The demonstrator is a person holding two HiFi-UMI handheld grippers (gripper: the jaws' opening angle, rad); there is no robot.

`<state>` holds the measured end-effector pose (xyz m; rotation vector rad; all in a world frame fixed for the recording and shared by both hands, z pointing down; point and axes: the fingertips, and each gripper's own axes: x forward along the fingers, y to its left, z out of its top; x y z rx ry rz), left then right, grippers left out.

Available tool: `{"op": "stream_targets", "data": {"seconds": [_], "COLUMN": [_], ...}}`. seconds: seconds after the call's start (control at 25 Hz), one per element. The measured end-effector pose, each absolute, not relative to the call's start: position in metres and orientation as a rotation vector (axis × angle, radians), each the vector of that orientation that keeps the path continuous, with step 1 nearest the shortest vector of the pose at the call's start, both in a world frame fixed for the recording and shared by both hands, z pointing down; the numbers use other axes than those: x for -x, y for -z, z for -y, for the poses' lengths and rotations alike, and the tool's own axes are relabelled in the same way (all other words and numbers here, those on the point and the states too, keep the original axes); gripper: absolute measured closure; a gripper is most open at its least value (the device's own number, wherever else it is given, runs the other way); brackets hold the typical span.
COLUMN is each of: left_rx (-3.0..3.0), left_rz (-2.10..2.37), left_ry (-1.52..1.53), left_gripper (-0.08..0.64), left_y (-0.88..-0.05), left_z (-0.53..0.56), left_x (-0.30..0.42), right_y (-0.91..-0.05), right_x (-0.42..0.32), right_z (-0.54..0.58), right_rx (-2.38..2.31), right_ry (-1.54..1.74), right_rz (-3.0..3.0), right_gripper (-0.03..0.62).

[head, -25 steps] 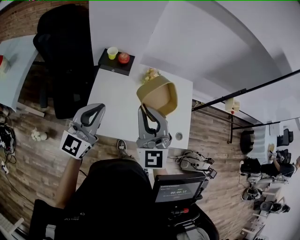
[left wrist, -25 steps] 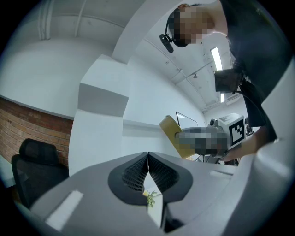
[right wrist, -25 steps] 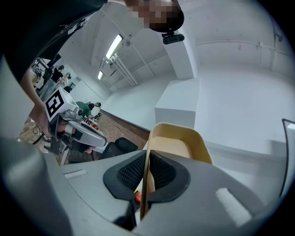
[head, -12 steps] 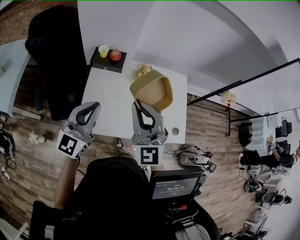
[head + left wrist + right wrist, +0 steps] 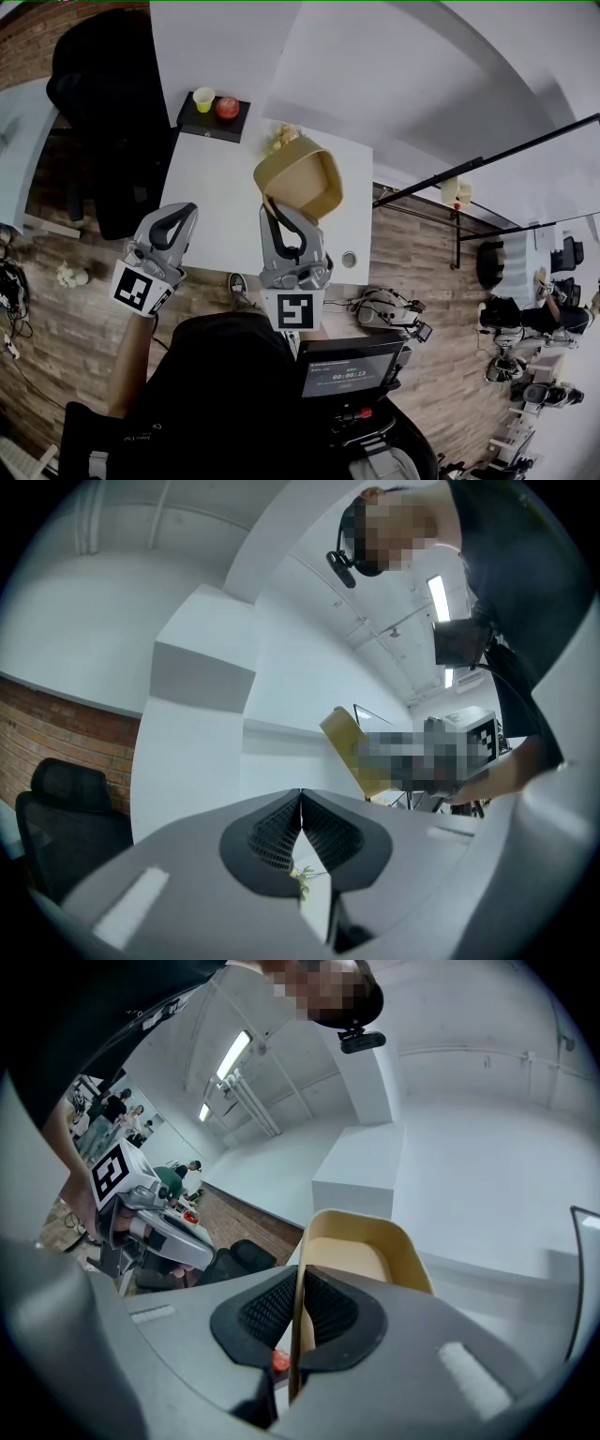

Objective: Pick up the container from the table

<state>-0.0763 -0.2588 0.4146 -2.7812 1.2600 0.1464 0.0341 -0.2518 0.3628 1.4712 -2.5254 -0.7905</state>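
Much as a second ago above the white surface (image 5: 211,178): tan container (image 5: 302,178) tipped on its side, wall pinched in the right gripper (image 5: 274,210) jaws, lifted clear. Pointing roughly level, alongside the left gripper (image 5: 185,210), jaws pressed together on nothing, left of the container. Open surface beyond both jaws, black tray (image 5: 211,127) at its far edge

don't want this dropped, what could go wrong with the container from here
The right hand-held gripper pinches only one thin wall of the container, which hangs tilted above the table, so it may pivot or slip out. The small plant sits just beyond it; a swing could knock that over.
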Motion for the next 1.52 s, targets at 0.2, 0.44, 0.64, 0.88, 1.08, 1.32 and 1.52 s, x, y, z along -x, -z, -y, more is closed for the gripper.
{"op": "stream_targets", "data": {"seconds": [0.2,0.44,0.64,0.88,1.08,1.32,1.52], "left_rx": [2.768,2.767,2.785,2.767,2.775,2.769,2.771], "left_rz": [-1.26,-1.266,-1.267,-1.269,-1.266,-1.268,-1.264], "left_ry": [-0.16,-0.161,-0.118,-0.15,-0.133,-0.143,-0.143], "left_gripper": [0.557,0.557,0.557,0.557,0.557,0.557,0.557], "left_y": [-0.414,-0.414,-0.419,-0.416,-0.418,-0.418,-0.419], "left_z": [0.261,0.263,0.263,0.265,0.263,0.265,0.266], "left_x": [0.076,0.074,0.073,0.072,0.072,0.072,0.073], "right_y": [-0.362,-0.361,-0.362,-0.36,-0.359,-0.358,-0.358], "right_x": [-0.034,-0.035,-0.035,-0.037,-0.036,-0.036,-0.035], "right_z": [0.252,0.254,0.256,0.256,0.255,0.257,0.258], "right_rx": [-1.469,-1.475,-1.477,-1.483,-1.485,-1.485,-1.482], "right_ry": [0.786,0.793,0.785,0.782,0.781,0.78,0.773], "right_rz": [2.534,2.549,2.549,2.559,2.56,2.571,2.578], "right_gripper": [0.563,0.565,0.565,0.565,0.565,0.565,0.565]}}
